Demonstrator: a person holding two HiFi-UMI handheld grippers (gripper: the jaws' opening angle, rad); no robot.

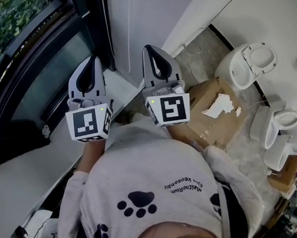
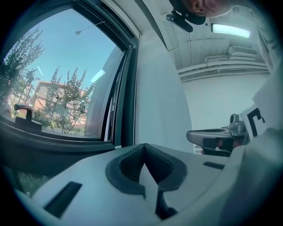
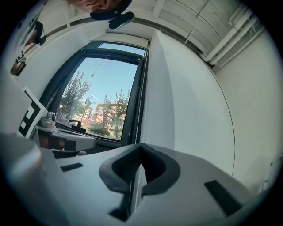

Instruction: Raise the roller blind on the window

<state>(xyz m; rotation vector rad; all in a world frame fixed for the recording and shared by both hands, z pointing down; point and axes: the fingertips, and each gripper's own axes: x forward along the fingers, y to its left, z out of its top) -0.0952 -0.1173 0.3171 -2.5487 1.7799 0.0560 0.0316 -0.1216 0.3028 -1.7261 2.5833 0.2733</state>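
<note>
On the right gripper point(image 3: 140, 148) the jaws are closed on the chain point(image 3: 141, 88), which runs up the window point(image 3: 101, 97) frame's edge, close to the wall point(image 3: 194, 110). The left gripper point(image 2: 144, 148) sits just beside it, jaws together with nothing seen between. The blind point(image 3: 126, 39) appears as a pale band at the window's top.

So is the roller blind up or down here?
Up. In the right gripper view the window glass is bare top to bottom, trees and sky showing; a pale strip above it is likely the rolled blind.
</note>
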